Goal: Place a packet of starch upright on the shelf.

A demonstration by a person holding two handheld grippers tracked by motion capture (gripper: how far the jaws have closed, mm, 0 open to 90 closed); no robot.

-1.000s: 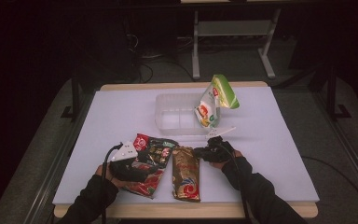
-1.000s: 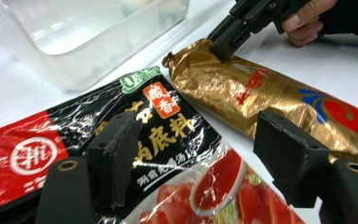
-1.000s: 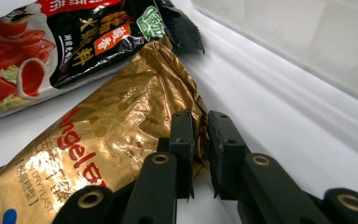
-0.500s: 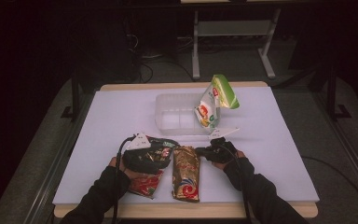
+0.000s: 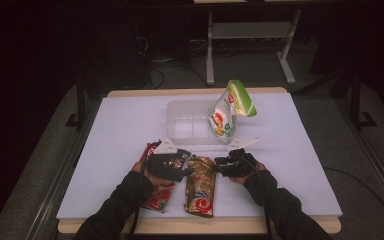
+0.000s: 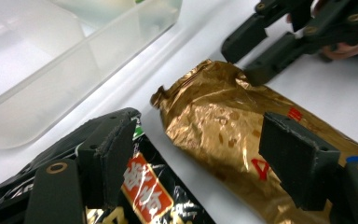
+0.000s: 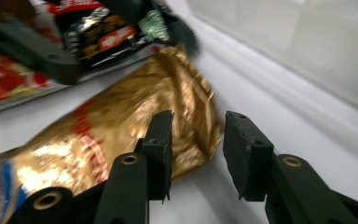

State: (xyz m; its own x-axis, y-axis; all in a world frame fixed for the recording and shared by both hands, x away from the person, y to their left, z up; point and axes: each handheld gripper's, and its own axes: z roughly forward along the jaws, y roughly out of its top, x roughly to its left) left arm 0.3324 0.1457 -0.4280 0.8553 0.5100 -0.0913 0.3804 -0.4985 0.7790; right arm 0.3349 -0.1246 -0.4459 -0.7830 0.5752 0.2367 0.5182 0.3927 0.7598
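The gold snack packet is lying flat on the counter, lengthwise toward the person, with its crimped top end pointing at the clear plastic bin. That end is where both tools are meeting, probably because the crimp is the easiest place to pinch a slippery foil pack.

The right hand-held gripper is sitting low at the packet's top corner; its jaws have just been opening, and they are standing apart with the foil edge beside the near jaw but not pinched, so it is released. The left hand-held gripper is coming in from the other side (its jaws have also been spreading) and is hanging wide open over the seam between the gold packet and the black-and-red packet, holding nothing.

The black-and-red packet is lying just beside the gold one, touching or nearly so along its long edge. A green-and-white bag is already leaning upright in the bin, which suggests the flat packets are waiting their turn to go in.
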